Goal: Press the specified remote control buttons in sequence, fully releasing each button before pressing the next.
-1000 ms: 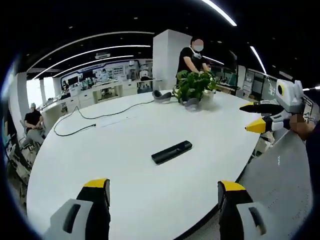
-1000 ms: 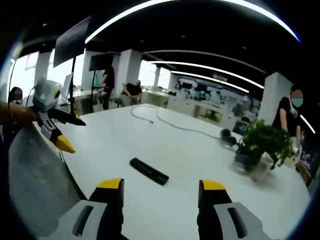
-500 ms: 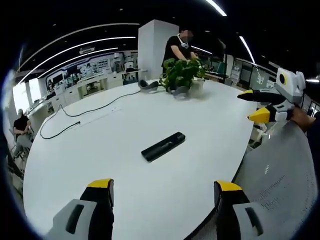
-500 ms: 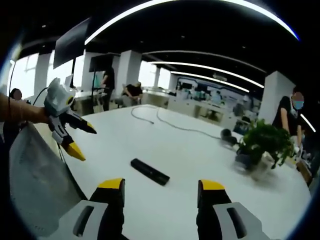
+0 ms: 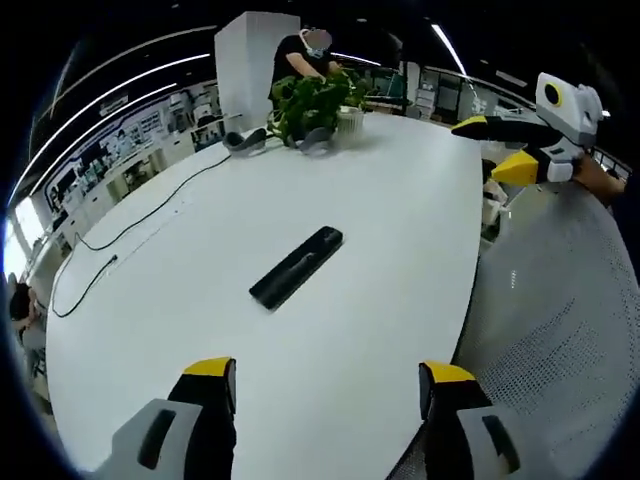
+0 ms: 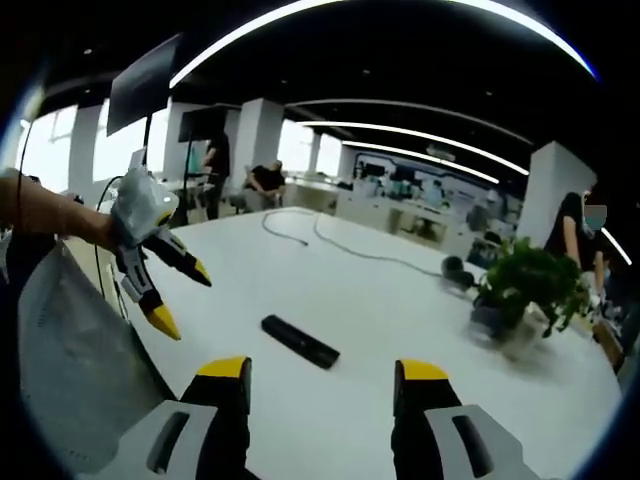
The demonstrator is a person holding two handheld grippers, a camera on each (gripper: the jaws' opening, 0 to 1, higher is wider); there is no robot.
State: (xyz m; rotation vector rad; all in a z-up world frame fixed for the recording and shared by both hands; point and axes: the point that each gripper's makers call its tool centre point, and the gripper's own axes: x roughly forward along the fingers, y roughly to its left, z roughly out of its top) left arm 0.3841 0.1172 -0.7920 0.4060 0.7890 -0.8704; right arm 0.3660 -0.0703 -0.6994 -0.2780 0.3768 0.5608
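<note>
left gripper view, remote ahead of parted jaws, untouched

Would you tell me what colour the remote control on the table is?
The remote control is black, lying on the white table; the left gripper view shows it best.
</note>
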